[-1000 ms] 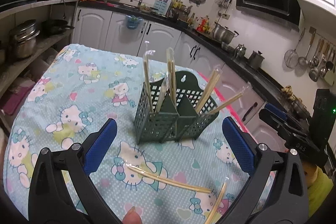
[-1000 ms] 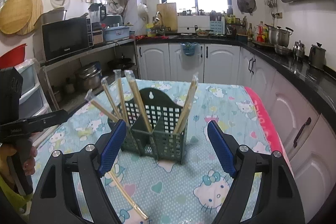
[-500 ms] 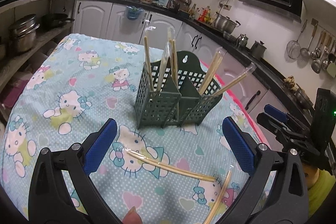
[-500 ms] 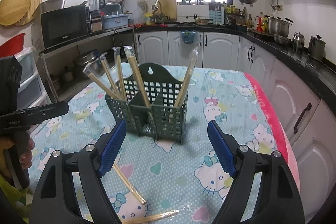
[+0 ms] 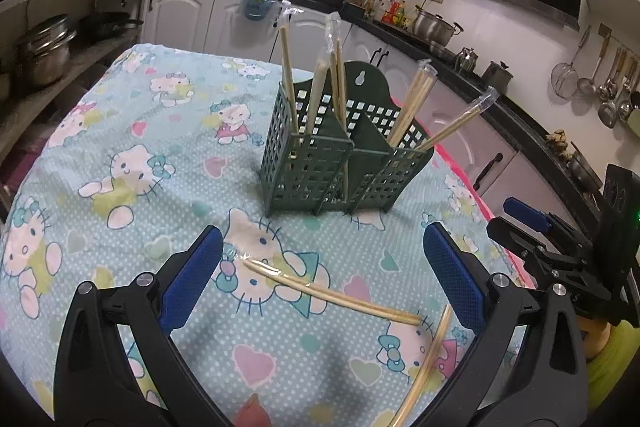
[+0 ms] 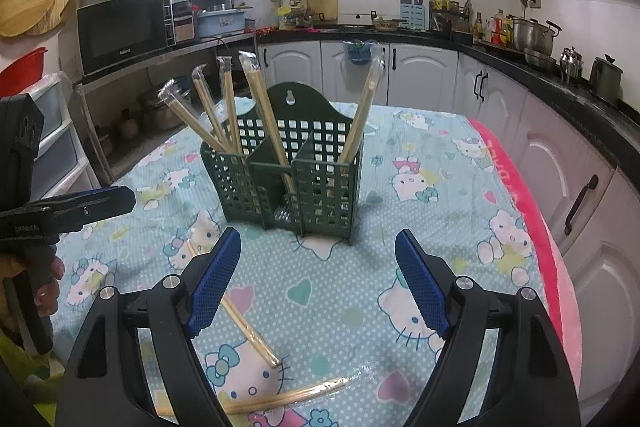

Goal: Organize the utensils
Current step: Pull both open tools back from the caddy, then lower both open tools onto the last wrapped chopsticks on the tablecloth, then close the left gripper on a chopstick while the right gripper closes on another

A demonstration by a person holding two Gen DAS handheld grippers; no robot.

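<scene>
Two wrapped pairs of chopsticks lie loose on the counter in front of the green slotted holder (image 5: 340, 163), which serves as the landmark here. One pair (image 5: 328, 293) lies crosswise just short of the holder's front; the other (image 5: 430, 359) lies nearer the camera, off to the right, angled away from the holder. Several more wrapped pairs (image 6: 224, 115) already stand in the holder's compartments, leaning outward against its walls because the wrappers are long and the cells wide.

The left tool (image 5: 320, 275) hangs over the crosswise pair, its blue pads apart and nothing between them, apparently lined up to pick it. The right tool (image 6: 318, 283) faces the holder from the other side, pads likewise spread and empty. The cartoon-cat cloth (image 5: 132, 163) covers the counter under everything.
</scene>
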